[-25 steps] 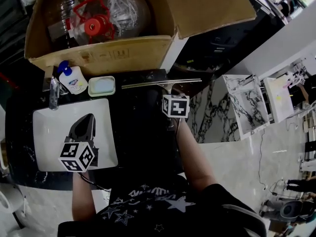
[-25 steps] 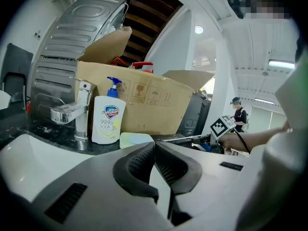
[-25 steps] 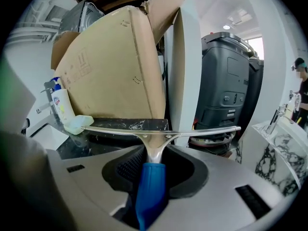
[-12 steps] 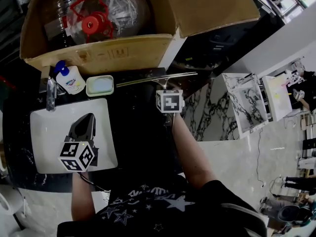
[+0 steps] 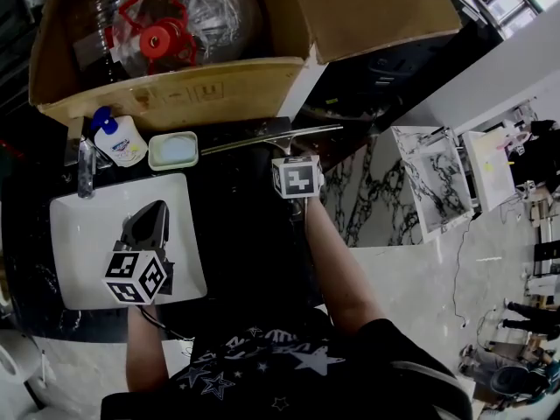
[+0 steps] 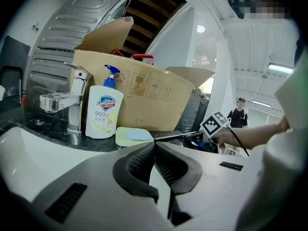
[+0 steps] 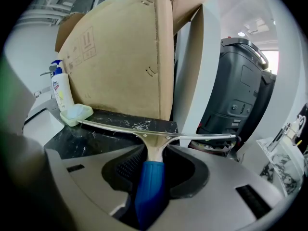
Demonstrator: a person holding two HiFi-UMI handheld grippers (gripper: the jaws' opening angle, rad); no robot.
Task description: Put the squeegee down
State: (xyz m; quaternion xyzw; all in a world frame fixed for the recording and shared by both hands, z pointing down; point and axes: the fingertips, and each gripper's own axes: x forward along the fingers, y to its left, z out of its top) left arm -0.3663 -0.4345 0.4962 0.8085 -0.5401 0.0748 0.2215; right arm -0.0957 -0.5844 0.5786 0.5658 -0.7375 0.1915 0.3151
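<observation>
1. Nearest the person, the left gripper (image 5: 154, 210) hovers over the white sink basin (image 5: 83, 234). Its jaws are pressed together with nothing between them, and they point toward twelve o'clock in the head view.
2. At two o'clock from it, over the black marble counter (image 5: 245, 234), the right gripper (image 7: 155, 154) has its jaws clamped on the blue handle of the squeegee (image 5: 254, 141).
3. The squeegee's metal blade runs across the back of the counter at twelve o'clock from the right gripper. Its three o'clock end juts past the counter's edge. Whether the blade touches the stone cannot be told.
4. Just beside the blade's nine o'clock end lies a pale soap dish (image 5: 173, 150). Further toward nine o'clock stand a hand-wash bottle (image 5: 118, 138) with a blue pump and a chrome faucet (image 5: 85, 166).
5. Farthest, at twelve o'clock, an open cardboard box (image 5: 184, 94) holds a plastic-wrapped bundle with a red cap (image 5: 157, 38).
</observation>
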